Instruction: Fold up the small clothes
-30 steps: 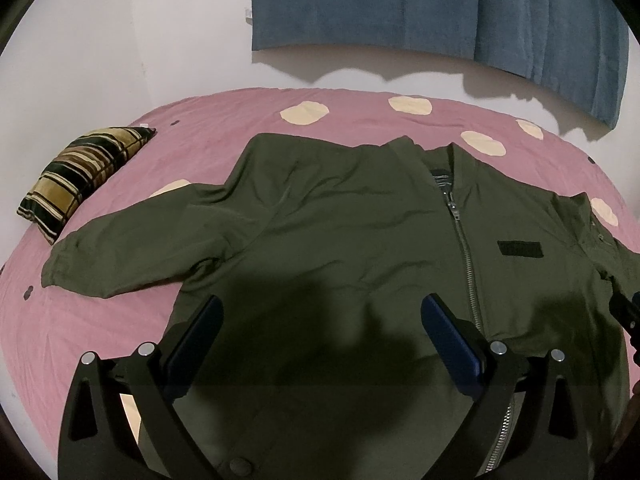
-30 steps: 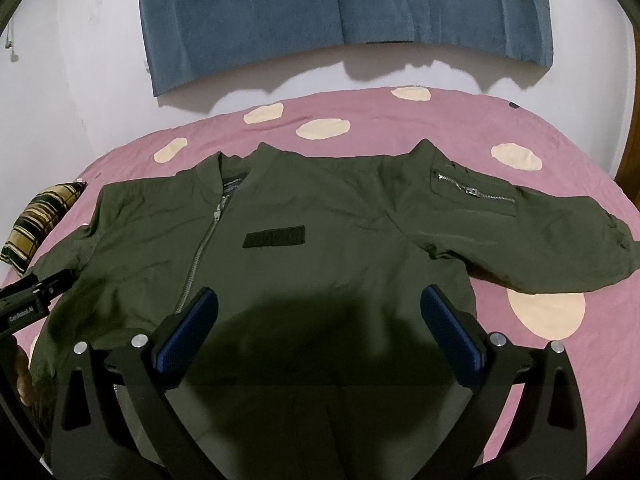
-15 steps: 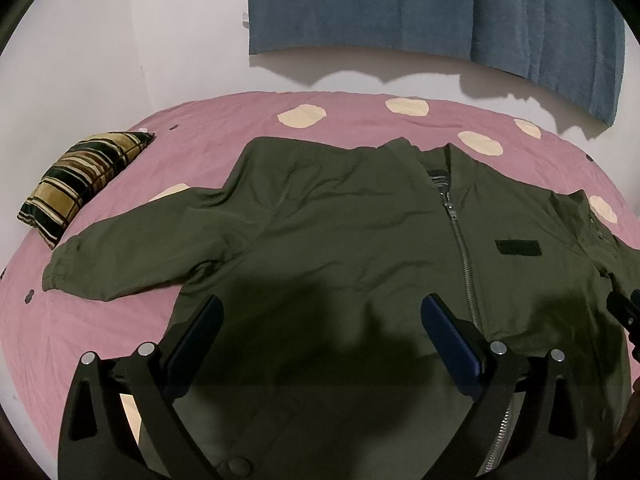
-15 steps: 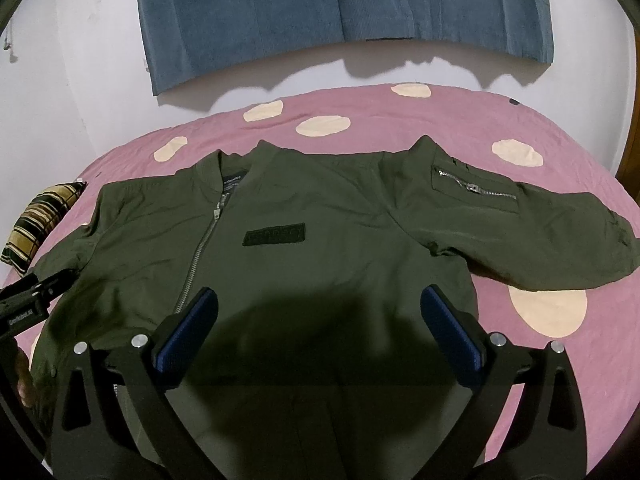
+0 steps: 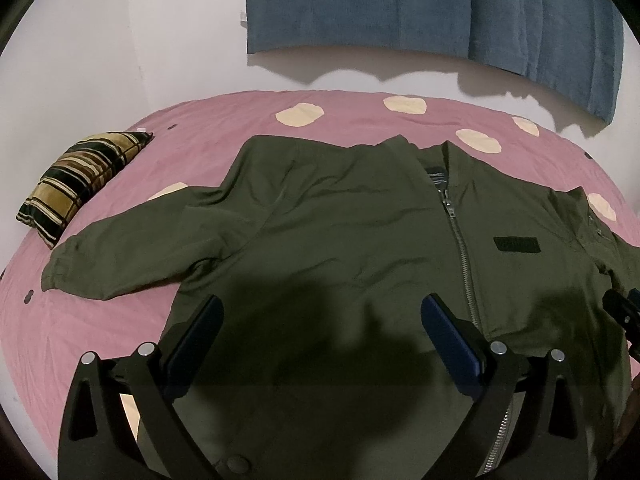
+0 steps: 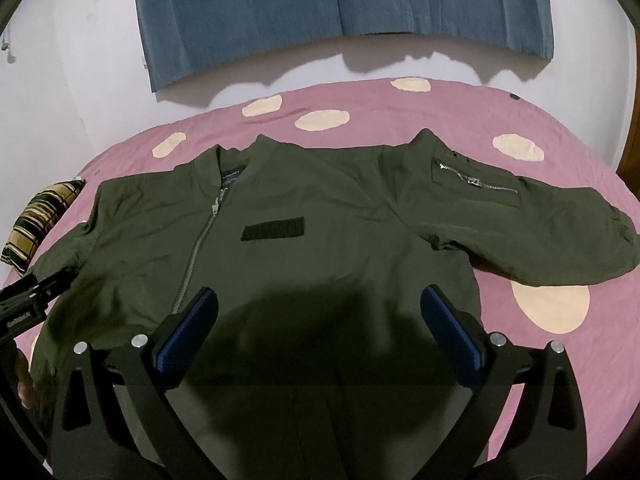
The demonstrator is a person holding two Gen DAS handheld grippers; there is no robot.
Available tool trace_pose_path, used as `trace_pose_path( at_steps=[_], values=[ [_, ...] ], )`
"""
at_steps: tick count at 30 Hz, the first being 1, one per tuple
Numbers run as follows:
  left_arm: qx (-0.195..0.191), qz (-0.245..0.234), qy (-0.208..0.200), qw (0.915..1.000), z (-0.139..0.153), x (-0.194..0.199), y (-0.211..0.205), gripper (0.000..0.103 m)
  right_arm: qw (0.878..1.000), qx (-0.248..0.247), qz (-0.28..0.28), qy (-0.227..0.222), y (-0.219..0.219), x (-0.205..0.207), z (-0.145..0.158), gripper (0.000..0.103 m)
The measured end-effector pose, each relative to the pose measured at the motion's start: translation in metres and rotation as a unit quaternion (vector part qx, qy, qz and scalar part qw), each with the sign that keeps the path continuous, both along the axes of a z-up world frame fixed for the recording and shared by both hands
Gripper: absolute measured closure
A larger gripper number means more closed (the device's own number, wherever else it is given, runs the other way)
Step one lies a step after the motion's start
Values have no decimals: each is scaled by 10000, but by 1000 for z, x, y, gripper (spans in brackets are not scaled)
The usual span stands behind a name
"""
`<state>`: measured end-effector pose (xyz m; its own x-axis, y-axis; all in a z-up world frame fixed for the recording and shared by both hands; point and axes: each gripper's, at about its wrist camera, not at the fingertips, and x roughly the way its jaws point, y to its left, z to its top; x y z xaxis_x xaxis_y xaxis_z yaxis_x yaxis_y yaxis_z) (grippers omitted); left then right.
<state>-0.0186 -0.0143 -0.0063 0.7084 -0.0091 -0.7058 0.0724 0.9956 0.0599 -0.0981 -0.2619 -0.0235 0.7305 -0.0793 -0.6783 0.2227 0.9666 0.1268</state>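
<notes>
An olive green zip jacket (image 5: 352,232) lies flat, front up, on a pink bed, both sleeves spread out. It also shows in the right wrist view (image 6: 320,232). My left gripper (image 5: 322,334) is open and empty, above the jacket's lower left half. My right gripper (image 6: 320,326) is open and empty, above the lower right half. The left sleeve (image 5: 128,252) points left; the right sleeve (image 6: 540,224), with a zip pocket, points right. The left gripper's body shows at the left edge of the right wrist view (image 6: 28,300).
The pink bedsheet (image 5: 100,340) has cream dots. A striped pillow (image 5: 80,184) lies at the far left. A white wall with a hanging blue cloth (image 5: 420,8) stands behind the bed.
Both grippers have drawn back and lifted slightly, so the jacket sits a little lower in view. Both stay open.
</notes>
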Motion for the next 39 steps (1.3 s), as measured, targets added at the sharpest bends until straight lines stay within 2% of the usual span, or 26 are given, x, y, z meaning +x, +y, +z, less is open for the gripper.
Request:
trace_pose_path(
  at_steps=[15,23,27,30,32,35,38,39],
  values=[
    [-24,-70,4,10000,0,-3,-3,4,10000,50,10,74,-1,2,-3,2],
    [-121,-126,42,9998,-2,0,0,4,9995,264,51,142,-9,5,-6,2],
    [-249,-82,137,9996,-5,5,4,4,9987,489,-77,79,-38,-3,-1,2],
    [-281,-8,213,9994,-10,11,10,4,9954,821,-499,-9,-88,-18,3,2],
    [-286,71,222,9993,-12,14,16,4,9902,1046,-918,-126,-130,-34,5,2],
    [-309,181,221,9991,-14,18,24,4,9721,1471,-1785,-390,-208,-67,4,2],
    [-305,290,206,9989,-16,21,29,4,9390,2091,-2624,-757,-285,-103,-7,6],
    [-307,334,215,9987,-17,23,31,4,9248,2285,-2937,-796,-311,-114,-15,17]
  ],
)
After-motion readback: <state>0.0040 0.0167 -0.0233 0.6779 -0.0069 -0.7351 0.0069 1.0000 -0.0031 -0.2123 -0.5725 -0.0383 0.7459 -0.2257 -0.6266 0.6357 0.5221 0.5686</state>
